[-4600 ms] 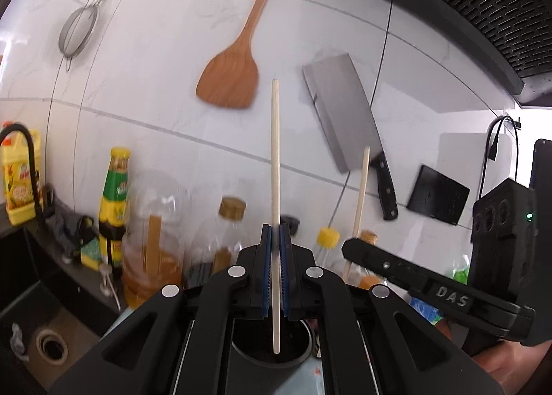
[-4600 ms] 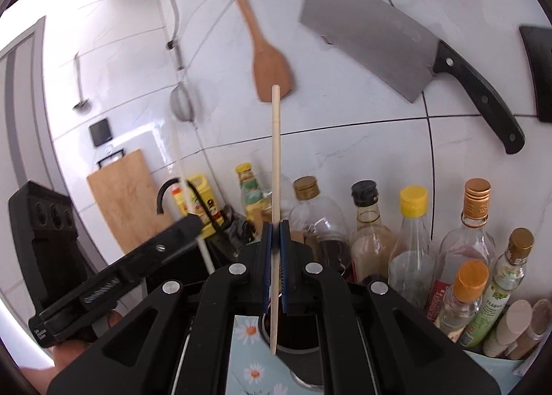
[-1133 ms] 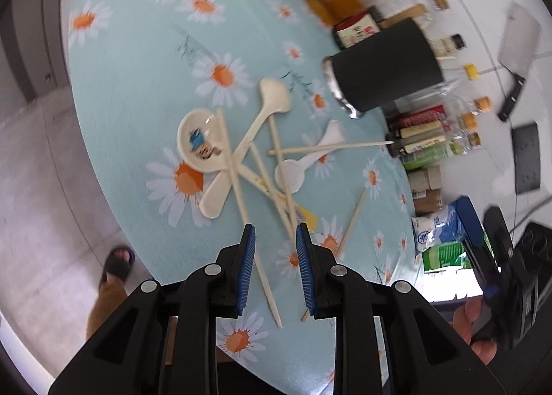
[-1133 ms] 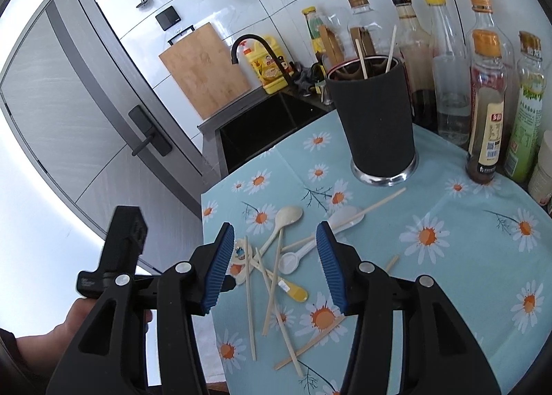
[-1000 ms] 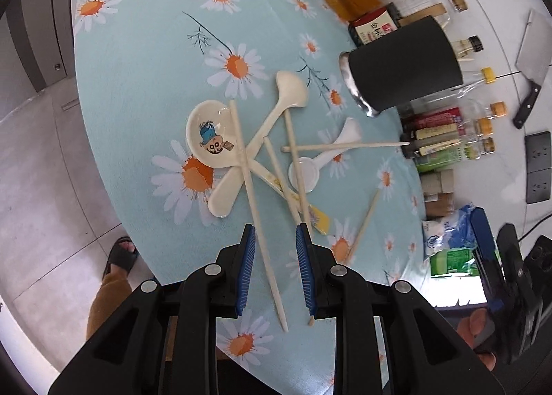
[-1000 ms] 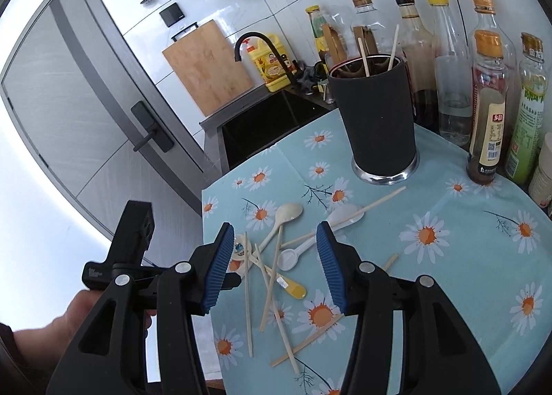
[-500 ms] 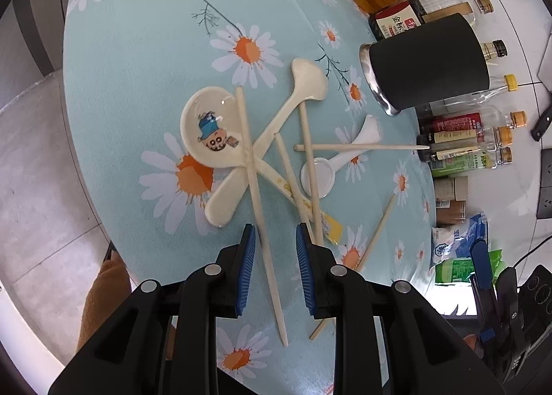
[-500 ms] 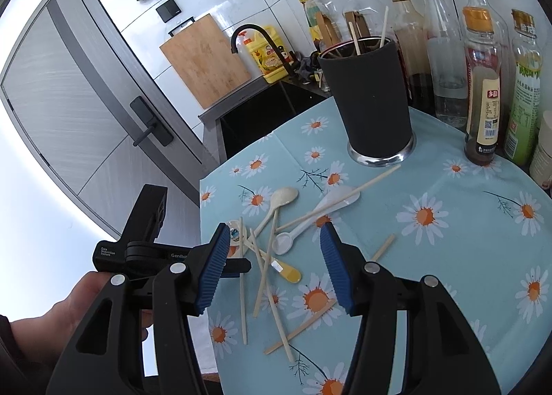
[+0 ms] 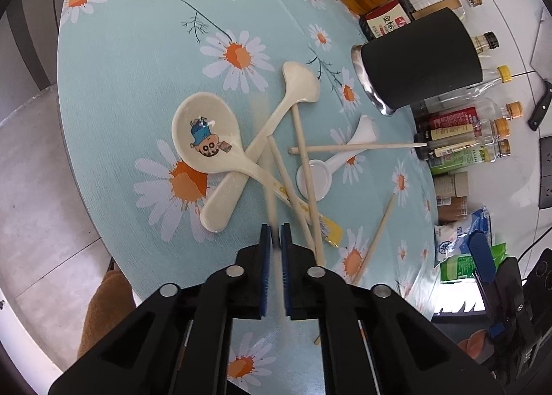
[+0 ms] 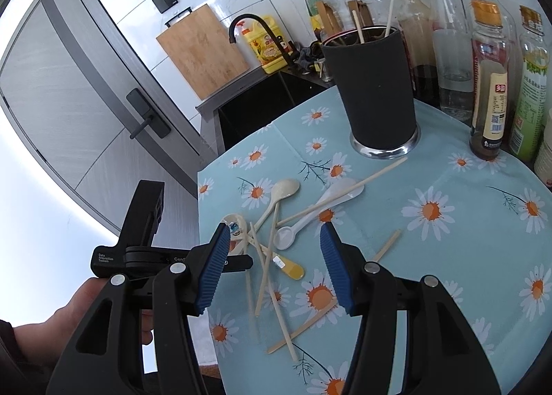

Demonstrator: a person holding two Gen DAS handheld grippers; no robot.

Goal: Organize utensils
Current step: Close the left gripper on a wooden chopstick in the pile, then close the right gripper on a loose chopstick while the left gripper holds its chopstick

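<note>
The left tongs [image 9: 275,243] pinch a pale chopstick [image 9: 269,188], blurred, so contact is likely but unsure; its long axis runs away from the camera, over the cartoon spoon [image 9: 207,139] on the daisy tabletop [image 9: 138,50]. Rightward, loose chopsticks cross, then the black utensil holder [image 9: 421,60] stands. The right tongs [image 10: 276,267] gape wide, holding nothing.

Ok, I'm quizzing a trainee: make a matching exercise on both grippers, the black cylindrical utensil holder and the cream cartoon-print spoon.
1. left gripper
2. right gripper
3. black cylindrical utensil holder
4. cream cartoon-print spoon

a. lying on the daisy tablecloth
b. shut on a pale wooden chopstick
c. upright, chopsticks inside
d. open, empty

Pairs: 1-b, 2-d, 3-c, 4-a
</note>
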